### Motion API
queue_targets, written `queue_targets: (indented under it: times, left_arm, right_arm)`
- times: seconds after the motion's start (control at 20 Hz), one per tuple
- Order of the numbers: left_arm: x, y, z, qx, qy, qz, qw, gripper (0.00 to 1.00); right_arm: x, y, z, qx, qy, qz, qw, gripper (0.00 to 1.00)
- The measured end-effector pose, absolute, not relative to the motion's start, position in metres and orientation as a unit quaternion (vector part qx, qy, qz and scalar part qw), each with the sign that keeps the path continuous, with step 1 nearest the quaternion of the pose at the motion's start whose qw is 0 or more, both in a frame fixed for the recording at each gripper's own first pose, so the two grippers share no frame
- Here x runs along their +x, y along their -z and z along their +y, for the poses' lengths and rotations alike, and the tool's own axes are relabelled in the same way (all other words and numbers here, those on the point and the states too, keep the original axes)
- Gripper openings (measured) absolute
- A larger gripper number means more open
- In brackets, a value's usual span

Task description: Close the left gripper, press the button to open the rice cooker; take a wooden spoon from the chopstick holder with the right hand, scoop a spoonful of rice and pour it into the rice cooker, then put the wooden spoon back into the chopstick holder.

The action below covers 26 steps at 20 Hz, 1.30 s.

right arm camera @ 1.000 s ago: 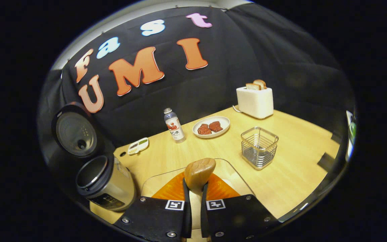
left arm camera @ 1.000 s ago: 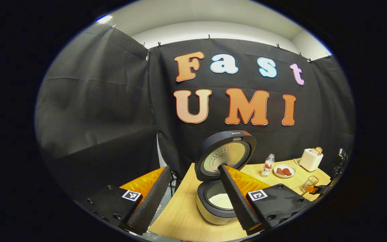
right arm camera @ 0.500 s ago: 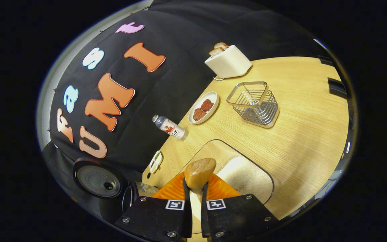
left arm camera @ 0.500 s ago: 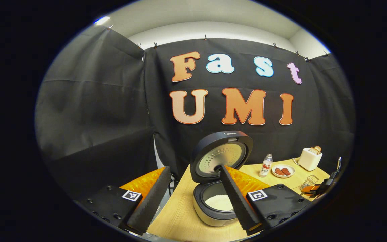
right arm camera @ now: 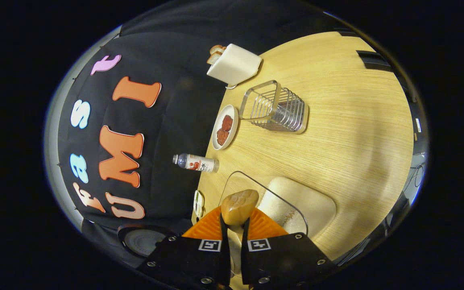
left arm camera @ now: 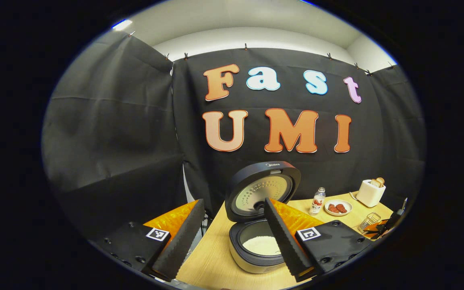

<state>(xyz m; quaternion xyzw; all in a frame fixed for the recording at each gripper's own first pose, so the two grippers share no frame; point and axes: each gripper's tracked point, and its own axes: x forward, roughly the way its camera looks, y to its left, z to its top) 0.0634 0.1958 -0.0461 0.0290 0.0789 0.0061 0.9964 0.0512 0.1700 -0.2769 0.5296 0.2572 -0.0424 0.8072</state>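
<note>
A right gripper (right arm camera: 232, 233) clamps both fingers on the neck of a light-brown wooden spoon (right arm camera: 239, 206), its rounded bowl jutting just ahead of the fingertips. The view is rolled hard over, and directly beyond the spoon lies a clear, round-cornered container of white rice (right arm camera: 301, 206). Well ahead stands the square wire chopstick holder (right arm camera: 274, 107), with nothing visible inside.

Off to the side, the left gripper (left arm camera: 232, 231) hangs with its fingers spread wide and nothing between them. Just ahead of it is the dark round rice cooker (left arm camera: 256, 245), lid (left arm camera: 262, 190) thrown up, a bed of white grains in its pot.

The spoon looks stiff, light and smooth, so a hold near the bowl should steady it, though a twist could let it pivot or spill loose grains.

A white toaster (right arm camera: 234, 64) with bread, a white plate of reddish pieces (right arm camera: 224, 127) and a small clear bottle (right arm camera: 195, 163) line the far side of the pale wooden table (right arm camera: 353, 133); the plate sits nearest the holder and could crowd the return.
</note>
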Motion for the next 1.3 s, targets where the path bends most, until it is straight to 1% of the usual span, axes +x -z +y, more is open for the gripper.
queue_targets:
  times: [0.25, 0.35, 0.45, 0.55, 0.75, 1.0, 1.3]
  left_arm:
    - [0.066, 0.044, 0.201, 0.026, -0.012, 0.081, 0.996, 1.00]
    - [0.068, 0.043, 0.201, 0.023, -0.014, 0.080, 0.996, 0.97]
    - [0.069, 0.039, 0.201, 0.021, -0.016, 0.077, 0.997, 0.97]
    - [0.068, 0.035, 0.201, 0.025, -0.016, 0.072, 0.997, 1.00]
    - [0.067, 0.033, 0.201, 0.033, -0.017, 0.066, 0.997, 0.98]
    - [0.064, 0.038, 0.201, 0.029, -0.015, 0.069, 0.997, 0.97]
    - [0.059, 0.047, 0.193, 0.028, -0.004, 0.072, 0.997, 0.99]
  right_arm:
    - [0.055, 0.246, 0.154, 0.544, 0.042, 0.239, 0.803, 0.10]
    - [0.054, 0.240, 0.153, 0.549, 0.042, 0.242, 0.799, 0.10]
    - [0.051, 0.235, 0.151, 0.561, 0.044, 0.243, 0.790, 0.10]
    - [0.051, 0.227, 0.153, 0.575, 0.048, 0.241, 0.781, 0.10]
    - [0.053, 0.200, 0.164, 0.573, 0.039, 0.240, 0.782, 0.10]
    - [0.062, 0.155, 0.196, 0.578, 0.007, 0.237, 0.781, 0.10]
    - [0.082, 0.126, 0.263, 0.562, -0.038, 0.254, 0.787, 0.10]
